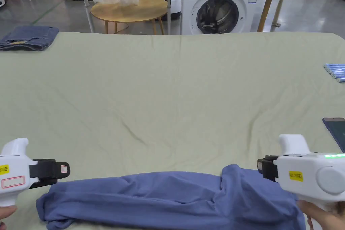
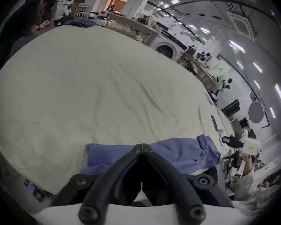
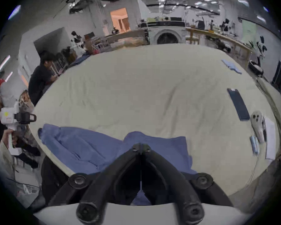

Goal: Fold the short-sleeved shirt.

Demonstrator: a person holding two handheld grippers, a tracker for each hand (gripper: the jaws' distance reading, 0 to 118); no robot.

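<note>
**Ana:** Shirt first: where is it? I see a blue band along the near edge of the bed, around six o'clock in the head view.

**Ben:** Yes, bunched into a long strip on the pale green sheet. Its long axis runs nine to three, straight across the person's front. One end sits by the left gripper, the other by the right gripper.

**Ana:** Are the tools holding it?

**Ben:** No. In each gripper view the two black jaws meet at the tips with nothing between them, so both are clenched on air. The left one hangs just above the strip's nine o'clock end, the right one over the raised hump near the three o'clock end.

**Ana:** Which is nearer the cloth?

**Ben:** About equal, I'd judge. Each is close to its own end, and the cloth lies below and slightly ahead of the tips.

**Ana:** So the fold isn't under way?

**Ben:** The shirt looks crumpled rather than laid flat, so I'd say it's early. The jaws would have to part before either could take an end. A phone lies at three o'clock, well apart from the shirt, and folded jeans sit at ten o'clock.
</note>
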